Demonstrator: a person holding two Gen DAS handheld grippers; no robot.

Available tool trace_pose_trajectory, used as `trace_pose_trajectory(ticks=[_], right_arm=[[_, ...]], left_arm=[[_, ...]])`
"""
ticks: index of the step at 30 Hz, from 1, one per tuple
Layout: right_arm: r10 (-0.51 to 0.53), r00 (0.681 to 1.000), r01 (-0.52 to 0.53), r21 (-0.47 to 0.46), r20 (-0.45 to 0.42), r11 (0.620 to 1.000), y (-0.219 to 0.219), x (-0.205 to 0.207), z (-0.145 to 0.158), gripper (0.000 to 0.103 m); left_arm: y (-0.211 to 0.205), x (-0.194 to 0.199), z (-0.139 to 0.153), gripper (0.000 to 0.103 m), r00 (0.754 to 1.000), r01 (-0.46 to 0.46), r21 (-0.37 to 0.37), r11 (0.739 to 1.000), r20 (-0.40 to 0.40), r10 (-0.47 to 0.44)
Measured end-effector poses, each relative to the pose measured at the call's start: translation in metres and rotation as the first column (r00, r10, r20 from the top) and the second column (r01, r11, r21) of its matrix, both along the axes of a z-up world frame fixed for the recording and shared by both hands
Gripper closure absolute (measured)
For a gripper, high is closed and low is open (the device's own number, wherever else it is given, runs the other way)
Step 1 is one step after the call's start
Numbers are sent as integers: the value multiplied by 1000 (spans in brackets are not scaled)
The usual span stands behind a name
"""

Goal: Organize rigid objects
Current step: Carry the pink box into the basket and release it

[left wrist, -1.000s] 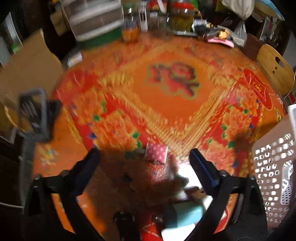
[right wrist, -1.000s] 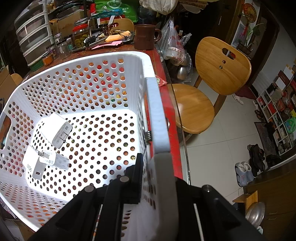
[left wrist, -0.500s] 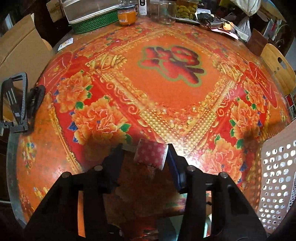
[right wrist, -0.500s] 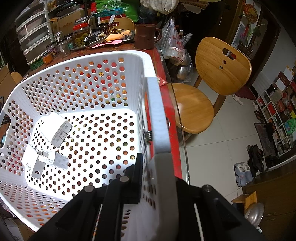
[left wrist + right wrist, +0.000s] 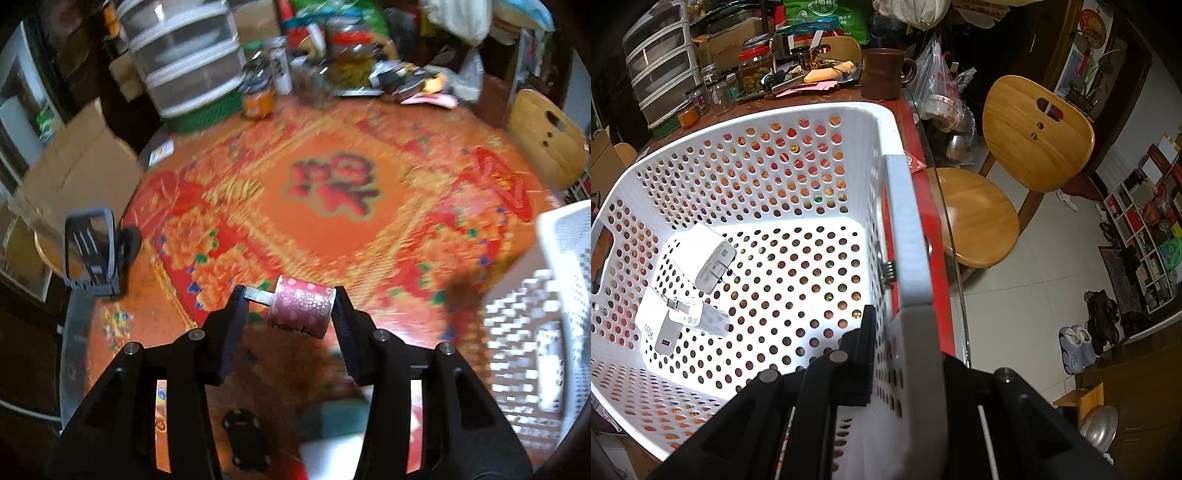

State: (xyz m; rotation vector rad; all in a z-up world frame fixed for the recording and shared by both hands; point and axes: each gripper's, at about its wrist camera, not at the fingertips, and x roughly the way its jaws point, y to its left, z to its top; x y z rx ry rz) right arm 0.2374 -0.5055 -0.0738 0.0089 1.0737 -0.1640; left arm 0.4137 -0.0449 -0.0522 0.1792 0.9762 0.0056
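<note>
left wrist view, blurred, showed the left gripper (image 5: 289,301) clamping what looked like a pink charger (image 5: 301,308); the right gripper (image 5: 886,354) pinched the white basket (image 5: 908,243) rim.

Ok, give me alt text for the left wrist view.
The left gripper holds a pink polka-dot charger, metal prongs pointing left, above an orange-and-red floral tablecloth. A white perforated basket stands at the right edge.

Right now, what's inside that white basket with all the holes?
Three white plug-like chargers lie on the floor of the white basket, toward its left side. The right tongs grip its near wall, hiding that corner.
</note>
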Motion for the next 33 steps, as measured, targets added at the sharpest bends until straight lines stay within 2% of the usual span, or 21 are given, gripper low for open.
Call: trace_pose_trajectory(ticks=[5,9,14,19,24,29,33], right_arm=[[3,1000,-3,12,7,1000,-1,0,1,91],[8,1000,-9,32,14,999,-4,0,2,91],[19,1000,-20,85,22,996,-9,-1,1,91],[24,999,-27,113,30,993,-11,-2,1,89],[20,999,-24,125,31,992,-12,-2,1,89],[15,999,-19,133,32,991,-12,-1,2,89],[17,999,-21,133,32,991,-13,-1,2,89]], left_arm=[[-48,-27,40,60,993,98,21,995,57,-99],[-97,-51,69,60,976,193,41,980,95,-196],[-150,-69,80,60,955,279,63,958,89,-284],[-201,-80,64,60,930,361,145,921,12,-366],[-237,-83,38,60,911,409,231,883,-57,-408],[-258,-81,4,60,890,456,315,832,-146,-432],[-267,-84,-15,60,880,474,342,811,-176,-440]])
